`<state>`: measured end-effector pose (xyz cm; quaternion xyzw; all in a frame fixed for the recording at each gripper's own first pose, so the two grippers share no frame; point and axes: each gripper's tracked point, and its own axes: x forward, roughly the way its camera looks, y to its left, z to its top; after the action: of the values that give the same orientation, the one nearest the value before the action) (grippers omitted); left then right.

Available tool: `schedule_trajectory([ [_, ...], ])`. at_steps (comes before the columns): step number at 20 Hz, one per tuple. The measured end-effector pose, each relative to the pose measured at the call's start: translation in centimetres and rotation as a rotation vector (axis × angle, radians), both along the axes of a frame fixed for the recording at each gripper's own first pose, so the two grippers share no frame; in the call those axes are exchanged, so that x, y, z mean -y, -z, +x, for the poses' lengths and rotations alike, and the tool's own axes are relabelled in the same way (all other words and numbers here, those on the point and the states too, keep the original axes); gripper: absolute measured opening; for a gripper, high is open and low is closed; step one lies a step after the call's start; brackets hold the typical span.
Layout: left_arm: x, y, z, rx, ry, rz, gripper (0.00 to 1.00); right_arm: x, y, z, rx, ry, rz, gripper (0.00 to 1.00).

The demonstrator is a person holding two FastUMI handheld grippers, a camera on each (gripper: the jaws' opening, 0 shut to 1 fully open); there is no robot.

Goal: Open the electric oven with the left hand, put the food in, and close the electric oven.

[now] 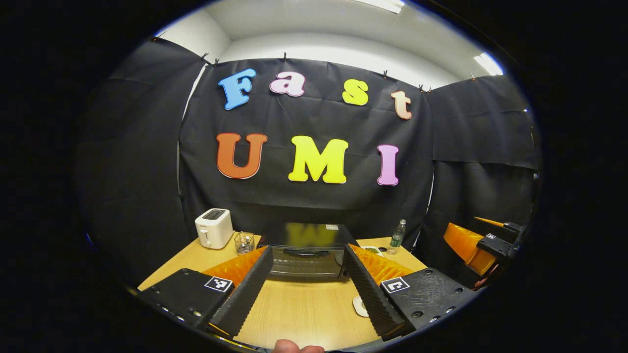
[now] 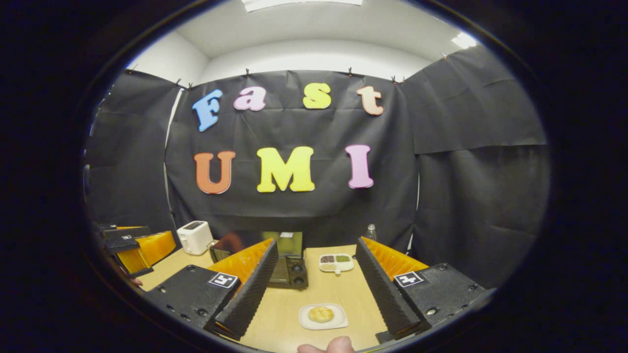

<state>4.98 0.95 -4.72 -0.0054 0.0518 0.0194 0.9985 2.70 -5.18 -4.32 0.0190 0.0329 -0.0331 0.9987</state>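
A black electric oven point(image 1: 306, 252) stands at the far middle of the wooden table point(image 1: 304, 309) with its door closed; its control side point(image 2: 289, 269) appears in the right gripper view. My left gripper point(image 1: 306, 287) is open, well short of the oven, its fingers framing it. A round golden bun point(image 2: 321, 314) lies on a small white plate point(image 2: 324, 317) near the front of the table; part of the plate's rim point(image 1: 359, 306) peeks out by my left gripper's right finger. My right gripper point(image 2: 316, 284) is open above and just behind the plate, holding nothing.
A white toaster point(image 1: 214, 228) and a clear glass container point(image 1: 244, 242) stand left of the oven. A bottle point(image 1: 398, 237) stands to its right. A white divided dish point(image 2: 336, 263) with small fillings lies behind the bun. The other gripper point(image 1: 483, 240) shows at the right edge.
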Motion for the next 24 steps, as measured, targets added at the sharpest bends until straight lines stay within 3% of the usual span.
schedule_trajectory([
  [5,0.4,2.8,6.1,-0.05,0.031,0.009,0.94,3.9,1.0,1.8,-0.028,0.048,-0.012,0.98],
  [14,-2.7,11.0,18.3,-0.189,-0.005,0.026,0.95,9.1,4.4,5.9,-0.133,0.117,-0.029,0.98],
  [20,-3.8,14.9,22.1,-0.26,-0.053,0.039,0.95,10.4,6.7,7.6,-0.215,0.134,-0.036,0.99],
  [21,-3.5,14.7,22.4,-0.234,-0.048,0.056,0.84,10.5,7.0,7.8,-0.224,0.137,-0.032,0.99],
  [22,-3.1,15.1,22.4,-0.239,-0.04,0.07,0.92,10.5,7.3,7.8,-0.231,0.138,-0.027,0.99],
  [24,-3.4,15.3,22.3,-0.234,-0.044,0.103,0.97,10.1,7.6,8.0,-0.241,0.127,-0.016,0.99],
])
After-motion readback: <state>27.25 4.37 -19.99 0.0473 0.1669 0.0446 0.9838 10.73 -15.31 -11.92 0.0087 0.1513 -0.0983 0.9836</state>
